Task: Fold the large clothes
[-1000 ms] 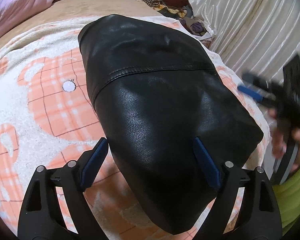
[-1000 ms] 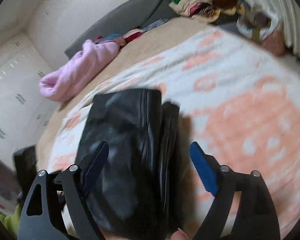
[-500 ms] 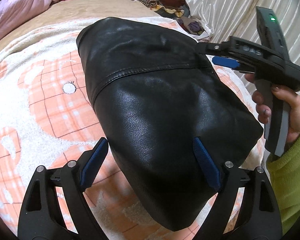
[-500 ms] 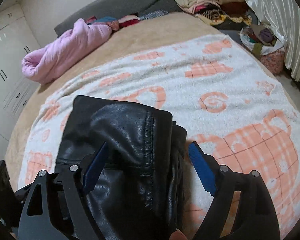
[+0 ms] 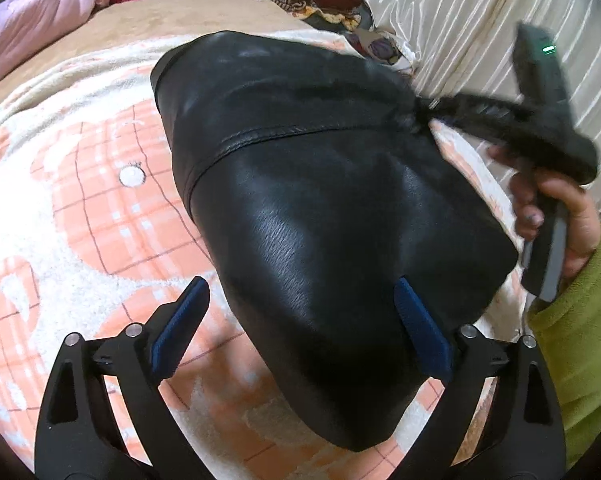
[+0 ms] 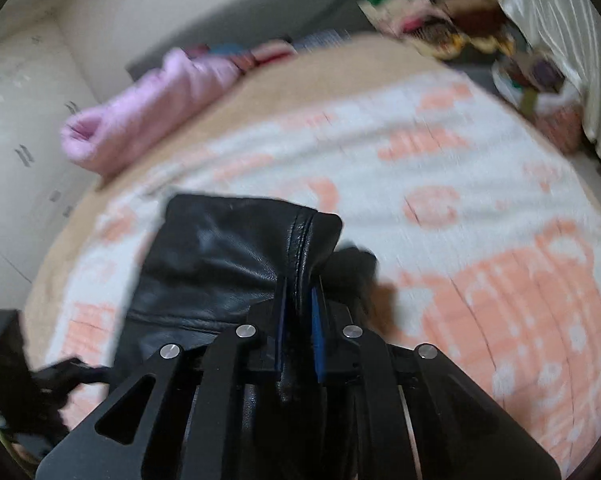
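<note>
Left gripper (image 5: 300,320) jaws opening wide, right gripper (image 6: 298,320) closing

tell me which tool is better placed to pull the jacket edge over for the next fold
Right, probably: the right tool is closing on the black leather jacket edge, leather between its pads, while the left tool hangs open above it.

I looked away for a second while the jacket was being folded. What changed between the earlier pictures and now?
The right tool came in over the jacket's edge, and its jaws, wide open before, are closing on a pinched fold of leather by the seam. The left tool kept its place over the near end, its jaws opening slightly, gripping nothing. The jacket still lies folded on the blanket; the pink bundle has not moved.
</note>
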### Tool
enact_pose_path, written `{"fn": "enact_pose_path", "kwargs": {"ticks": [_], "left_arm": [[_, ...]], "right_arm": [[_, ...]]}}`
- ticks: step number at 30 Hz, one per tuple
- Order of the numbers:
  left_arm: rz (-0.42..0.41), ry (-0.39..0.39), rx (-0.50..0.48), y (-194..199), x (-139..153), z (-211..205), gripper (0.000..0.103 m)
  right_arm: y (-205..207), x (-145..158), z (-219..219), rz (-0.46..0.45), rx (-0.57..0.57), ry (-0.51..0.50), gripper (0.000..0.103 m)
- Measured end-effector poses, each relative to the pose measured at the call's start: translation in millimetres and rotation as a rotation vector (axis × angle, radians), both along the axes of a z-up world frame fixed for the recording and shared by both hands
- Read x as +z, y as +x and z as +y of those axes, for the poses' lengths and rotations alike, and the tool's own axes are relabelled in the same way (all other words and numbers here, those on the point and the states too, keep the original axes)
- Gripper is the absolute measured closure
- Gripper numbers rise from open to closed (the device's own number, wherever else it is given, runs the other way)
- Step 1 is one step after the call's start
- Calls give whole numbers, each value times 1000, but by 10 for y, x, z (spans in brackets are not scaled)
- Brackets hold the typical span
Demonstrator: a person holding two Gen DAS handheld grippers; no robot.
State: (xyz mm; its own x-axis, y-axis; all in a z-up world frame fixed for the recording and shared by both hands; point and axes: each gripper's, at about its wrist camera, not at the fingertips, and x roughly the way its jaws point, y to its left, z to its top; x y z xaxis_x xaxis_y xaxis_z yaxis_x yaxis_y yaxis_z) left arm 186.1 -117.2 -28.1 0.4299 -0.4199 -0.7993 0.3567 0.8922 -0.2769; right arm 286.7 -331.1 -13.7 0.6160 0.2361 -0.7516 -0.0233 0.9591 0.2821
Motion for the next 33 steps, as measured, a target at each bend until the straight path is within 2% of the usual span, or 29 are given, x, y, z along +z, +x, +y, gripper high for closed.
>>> {"fn": "enact_pose_path", "kwargs": {"ticks": [3,8,11,15,20,25,28,33], "left_arm": [[19,-25,2,-11,-43,9,17],[19,-21,8,-44,-11,-8,17],[18,-14,8,-63,12,-25,17],[15,-6,15,-103,36,-28,17],[9,-2,27,-152,101,-48,11],[-8,12,33,-211,200,-88,10],[-22,20,40,-277,275,-105,10],[-44,28,52,-374,380,-87,9]], "right_arm": [[-15,-144,-44,4,-23,-2,85],[-81,-158,-99,-17,-69,-20,69],[-162,-109,-111,-35,-96,-31,55],[-286,-27,-103,-59,-109,-25,50],[-491,166,-37,-109,-91,-13,27],[-690,331,96,-136,-57,-62,13],[-805,422,164,-148,-43,-82,8],[-1025,606,273,-193,-27,-116,7]]}}
